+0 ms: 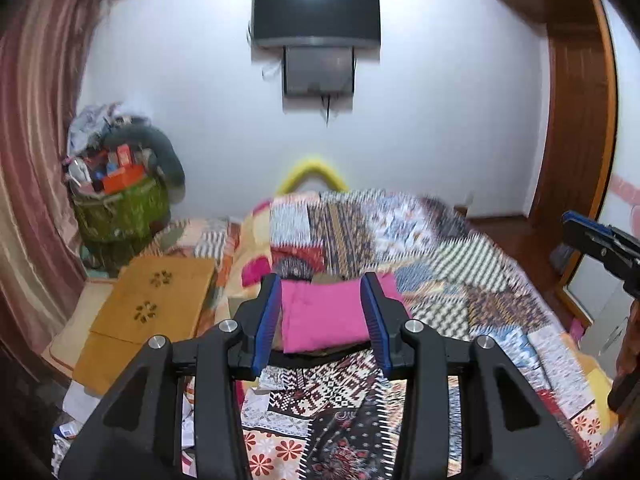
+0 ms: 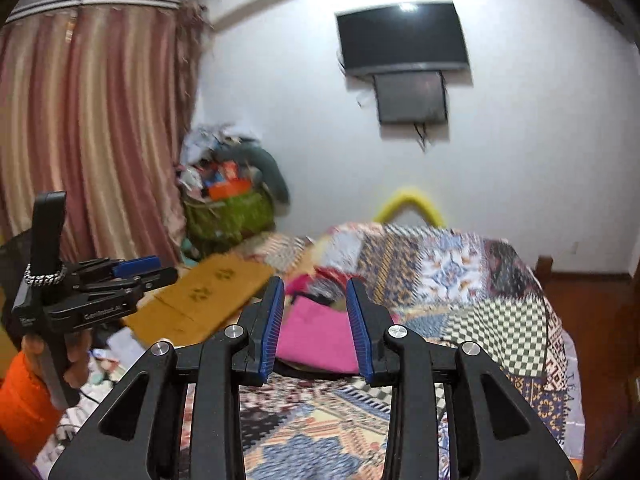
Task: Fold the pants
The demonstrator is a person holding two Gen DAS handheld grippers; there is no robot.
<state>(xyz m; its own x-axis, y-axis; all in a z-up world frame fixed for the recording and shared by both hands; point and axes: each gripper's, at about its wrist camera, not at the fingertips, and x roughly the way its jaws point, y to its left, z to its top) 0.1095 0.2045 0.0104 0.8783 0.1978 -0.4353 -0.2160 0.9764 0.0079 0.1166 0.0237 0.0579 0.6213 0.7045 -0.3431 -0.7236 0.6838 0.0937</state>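
Pink pants lie folded on the patchwork bed, ahead of and below both claws. Left claw and right claw hang part open, empty, apparently because folding looks finished.

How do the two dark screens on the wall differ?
The upper black screen is wider and curved, with a bright light reflected near its top edge; the lower grey screen is smaller, flatter and duller, with cables hanging beneath it. Both are switched off, mounted on the same white wall, one directly above the other.
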